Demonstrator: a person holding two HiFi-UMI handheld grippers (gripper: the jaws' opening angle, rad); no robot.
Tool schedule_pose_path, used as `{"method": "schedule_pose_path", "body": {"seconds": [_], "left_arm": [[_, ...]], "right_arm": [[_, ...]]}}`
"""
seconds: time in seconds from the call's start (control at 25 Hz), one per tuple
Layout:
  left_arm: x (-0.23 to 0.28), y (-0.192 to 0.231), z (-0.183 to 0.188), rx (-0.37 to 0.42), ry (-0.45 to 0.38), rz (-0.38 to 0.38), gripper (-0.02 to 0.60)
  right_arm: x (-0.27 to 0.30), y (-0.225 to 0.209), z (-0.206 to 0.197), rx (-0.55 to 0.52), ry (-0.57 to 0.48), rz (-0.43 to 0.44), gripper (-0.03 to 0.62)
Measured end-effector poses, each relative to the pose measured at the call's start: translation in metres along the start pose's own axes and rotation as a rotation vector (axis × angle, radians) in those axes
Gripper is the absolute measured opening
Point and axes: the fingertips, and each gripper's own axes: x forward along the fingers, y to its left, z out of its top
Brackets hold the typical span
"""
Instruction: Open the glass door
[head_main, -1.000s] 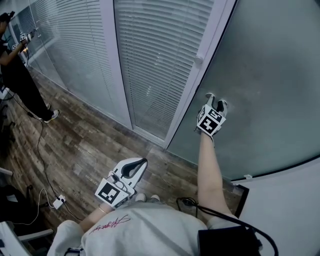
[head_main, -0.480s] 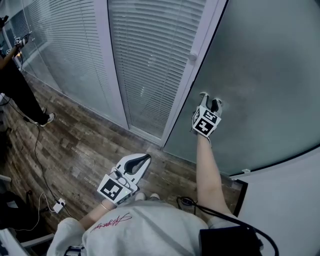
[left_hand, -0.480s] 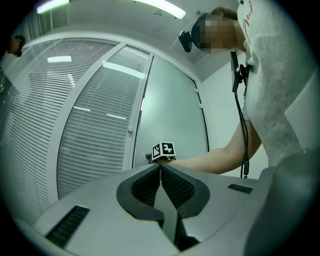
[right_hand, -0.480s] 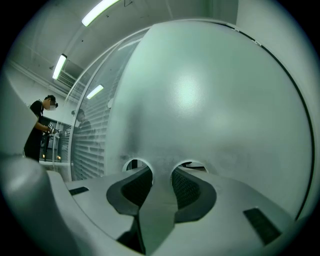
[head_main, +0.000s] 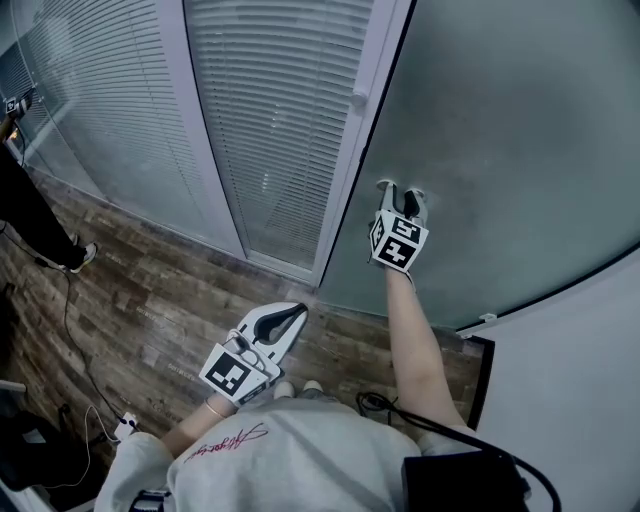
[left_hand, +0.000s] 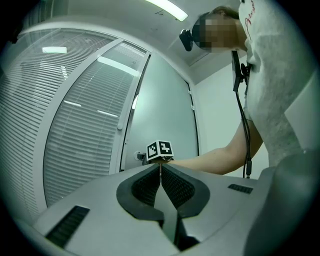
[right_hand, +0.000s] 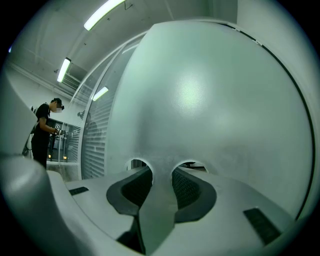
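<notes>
The frosted glass door (head_main: 510, 120) fills the upper right of the head view and nearly all of the right gripper view (right_hand: 210, 100). My right gripper (head_main: 401, 190) is held out level with both fingertips against the glass, a little right of the door's left edge. Its jaws (right_hand: 161, 167) stand apart with only bare glass showing between them. My left gripper (head_main: 298, 312) hangs low by my waist over the floor, away from the door, and its jaws (left_hand: 160, 166) meet with nothing in them.
A white frame post (head_main: 350, 150) with a small knob (head_main: 360, 98) borders the door's left edge. Glass panels with blinds (head_main: 270, 110) run leftward. Another person (head_main: 25, 210) stands far left on the wood floor (head_main: 150, 290), where cables (head_main: 75, 340) lie. A white wall (head_main: 570, 400) is at the right.
My right gripper has slid a little left and up in the head view, still against the glass. The left gripper has crept forward slightly. Neither pair of jaws has changed.
</notes>
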Motion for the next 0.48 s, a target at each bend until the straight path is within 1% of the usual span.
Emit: {"method": "schedule_pose_path", "body": {"seconds": [0.24, 0.36, 0.48], "left_arm": [[0.013, -0.01, 0.008, 0.013, -0.013, -0.09, 0.025], [0.015, -0.016, 0.005, 0.031, 0.009, -0.142, 0.025], [0.018, -0.018, 0.008, 0.042, -0.002, -0.169, 0.025]], "right_arm": [[-0.021, 0.006, 0.002, -0.006, 0.0, 0.018, 0.13], [-0.033, 0.008, 0.002, -0.007, -0.002, 0.028, 0.13], [-0.043, 0.009, 0.001, -0.006, -0.011, 0.027, 0.13]]}}
